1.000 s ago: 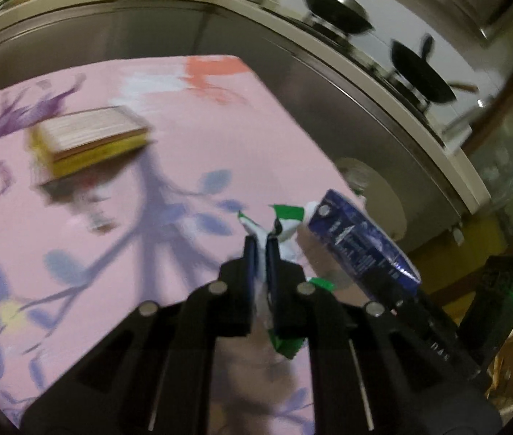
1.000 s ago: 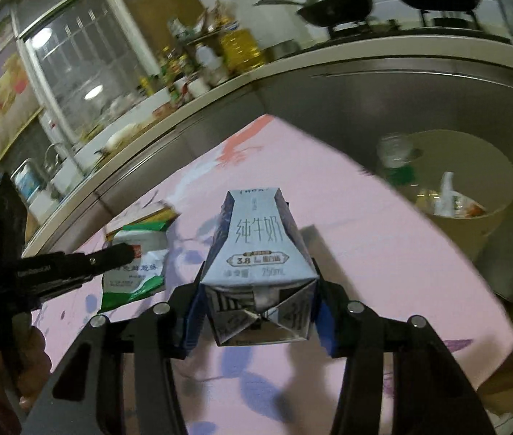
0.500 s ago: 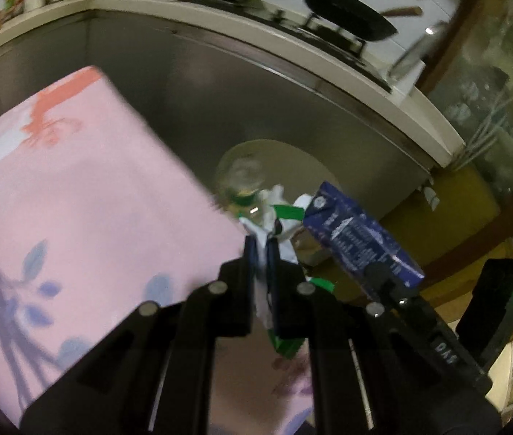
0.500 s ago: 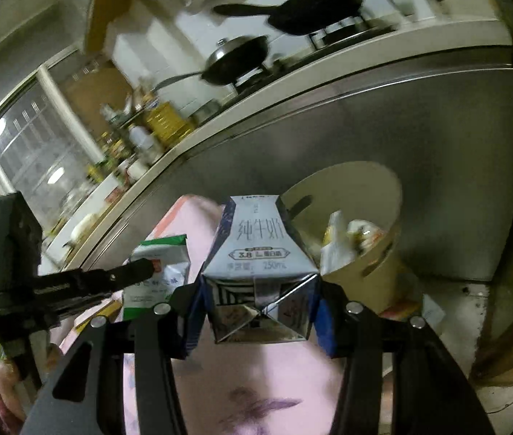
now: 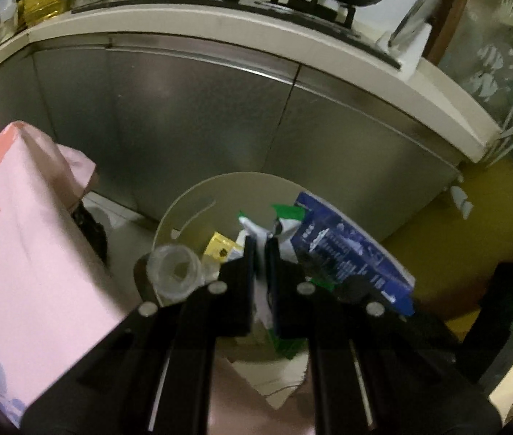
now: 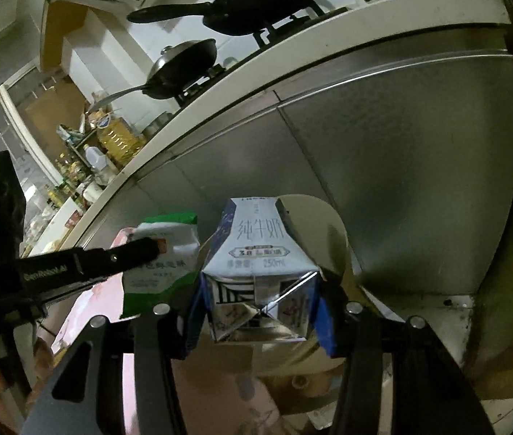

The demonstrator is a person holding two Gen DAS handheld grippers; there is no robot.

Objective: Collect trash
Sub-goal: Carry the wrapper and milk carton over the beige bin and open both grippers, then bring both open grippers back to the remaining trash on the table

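Note:
My left gripper [image 5: 261, 250] is shut on a white and green wrapper [image 5: 285, 217], held over the round beige trash bin [image 5: 198, 203] on the floor. The wrapper also shows in the right wrist view [image 6: 162, 253], pinched by the left gripper [image 6: 154, 248]. My right gripper [image 6: 258, 311] is shut on a blue and white milk carton [image 6: 258, 250], held beside the wrapper above the bin [image 6: 332, 232]. The carton shows in the left wrist view [image 5: 347, 253] at the right. The bin holds a clear plastic bottle [image 5: 174, 270] and a yellow packet [image 5: 220, 248].
The table with the pink flowered cloth [image 5: 13, 246] is at the left, its edge next to the bin. Steel cabinet fronts [image 5: 191, 127] stand behind the bin under a white counter with pans [image 6: 180, 69] on a stove. Yellow floor [image 5: 474, 224] lies to the right.
Both grippers have moved off the pink table to above the trash bin, each still holding its item. The bin now sits right under the wrapper and carton.

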